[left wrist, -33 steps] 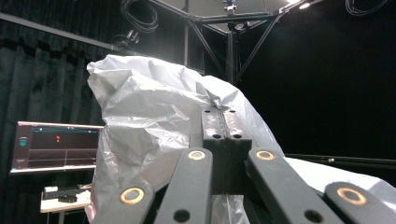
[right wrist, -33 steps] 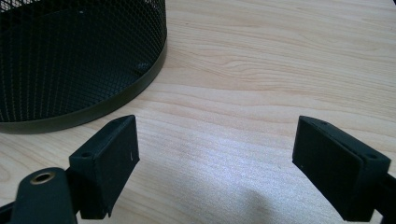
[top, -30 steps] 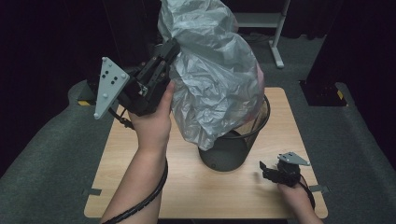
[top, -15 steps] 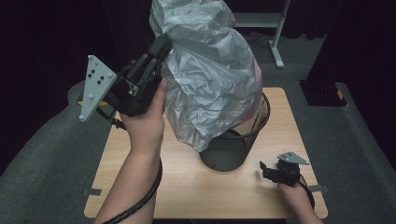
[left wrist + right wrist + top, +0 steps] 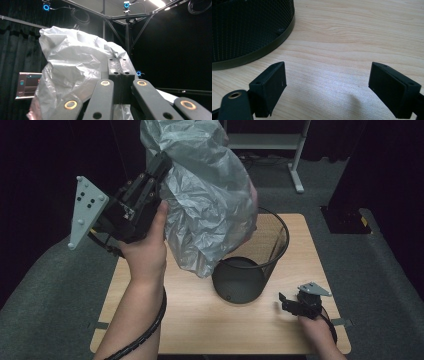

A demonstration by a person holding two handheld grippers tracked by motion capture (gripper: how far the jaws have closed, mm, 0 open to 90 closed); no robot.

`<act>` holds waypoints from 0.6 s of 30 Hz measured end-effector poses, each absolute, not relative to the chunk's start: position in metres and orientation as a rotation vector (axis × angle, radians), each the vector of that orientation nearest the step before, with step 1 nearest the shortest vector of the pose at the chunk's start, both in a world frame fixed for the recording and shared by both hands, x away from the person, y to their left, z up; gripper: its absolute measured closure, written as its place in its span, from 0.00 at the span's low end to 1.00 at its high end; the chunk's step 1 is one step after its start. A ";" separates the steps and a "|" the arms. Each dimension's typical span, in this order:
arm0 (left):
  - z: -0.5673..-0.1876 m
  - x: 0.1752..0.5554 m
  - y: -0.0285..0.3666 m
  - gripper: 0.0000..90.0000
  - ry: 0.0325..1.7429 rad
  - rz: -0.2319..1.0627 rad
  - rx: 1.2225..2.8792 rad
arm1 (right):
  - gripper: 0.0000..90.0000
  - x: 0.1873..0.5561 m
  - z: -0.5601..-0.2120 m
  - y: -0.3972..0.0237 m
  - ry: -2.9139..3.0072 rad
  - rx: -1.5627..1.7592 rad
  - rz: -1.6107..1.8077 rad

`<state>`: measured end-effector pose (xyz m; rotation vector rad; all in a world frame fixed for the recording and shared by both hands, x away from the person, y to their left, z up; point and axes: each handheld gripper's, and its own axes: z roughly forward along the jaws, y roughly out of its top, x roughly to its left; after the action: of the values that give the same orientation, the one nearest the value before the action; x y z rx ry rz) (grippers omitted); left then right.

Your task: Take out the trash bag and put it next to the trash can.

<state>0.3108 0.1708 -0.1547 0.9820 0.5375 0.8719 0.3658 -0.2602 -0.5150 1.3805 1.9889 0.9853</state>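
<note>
From the high view, the left hand (image 5: 145, 252) is raised well up and left of the black mesh bin (image 5: 250, 265), forearm coming up from the bottom edge, wrist cocked so the left gripper (image 5: 162, 167) points up and away. Its jaws are pinched on the grey plastic bag (image 5: 205, 195), which hangs crumpled above the bin's left rim, bottom tip just beside the bin mouth. The bag's top is cut off by the frame and it hides part of the bin's far rim. The right hand (image 5: 317, 325) sits low on the wooden table (image 5: 200, 320), right of and nearer than the bin, holding the right gripper (image 5: 282, 302).

Left gripper view: jaws pressed together on the bag (image 5: 75, 70); how much film sits between them is hard to see.

Right gripper view: jaws wide apart over bare table (image 5: 352, 37), holding nothing, with the bin's base (image 5: 249, 30) at upper left, cut off by the frame.
</note>
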 end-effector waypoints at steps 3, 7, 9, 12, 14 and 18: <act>-0.158 0.311 0.176 1.00 0.548 0.873 0.981 | 0.16 0.366 -0.516 -0.260 1.990 1.382 0.977; -0.163 0.310 0.181 1.00 0.563 0.878 0.983 | 0.16 0.367 -0.517 -0.260 1.997 1.392 0.957; -0.167 0.309 0.187 1.00 0.578 0.884 0.988 | 0.16 0.368 -0.518 -0.261 2.002 1.394 0.951; -0.170 0.308 0.193 1.00 0.592 0.888 0.991 | 0.16 0.369 -0.519 -0.261 1.999 1.404 0.942; -0.171 0.308 0.198 1.00 0.601 0.887 0.992 | 0.16 0.369 -0.520 -0.261 2.004 1.415 0.942; -0.173 0.306 0.206 1.00 0.611 0.897 0.999 | 0.16 0.370 -0.523 -0.261 2.006 1.429 0.927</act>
<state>0.3062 0.2057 -0.1725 0.9993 0.6110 0.8970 0.3699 -0.2609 -0.5226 1.4295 2.0058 0.9267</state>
